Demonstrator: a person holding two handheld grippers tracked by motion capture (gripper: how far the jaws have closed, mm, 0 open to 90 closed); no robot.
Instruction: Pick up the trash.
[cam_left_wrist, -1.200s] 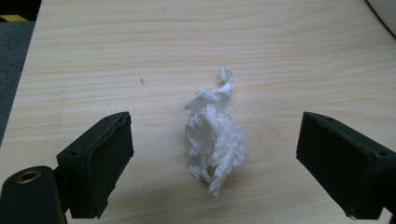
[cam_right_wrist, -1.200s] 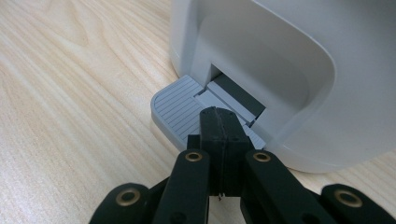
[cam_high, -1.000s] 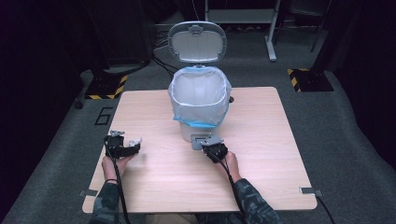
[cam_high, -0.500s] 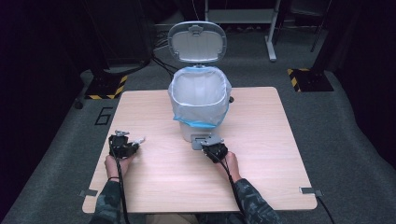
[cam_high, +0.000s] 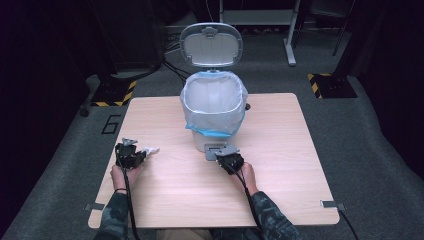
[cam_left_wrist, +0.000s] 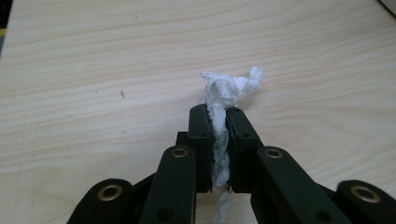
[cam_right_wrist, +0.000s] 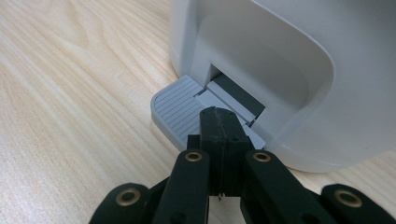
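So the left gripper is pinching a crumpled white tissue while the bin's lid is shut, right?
Not quite. The left gripper does pinch the crumpled white tissue, but the bin's lid stands open, as the high view shows.

bin (cam_high: 214, 112) mid-table, tissue (cam_high: 150, 149) left of it

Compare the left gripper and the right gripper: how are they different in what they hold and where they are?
The left gripper is shut on a crumpled white tissue; the right gripper is shut with nothing between its jaws. The left gripper is over bare table, apart from the bin; the right gripper rests its jaws on the bin's grey pedal, and the lid stands open. Both have black jaws and are hand-held.
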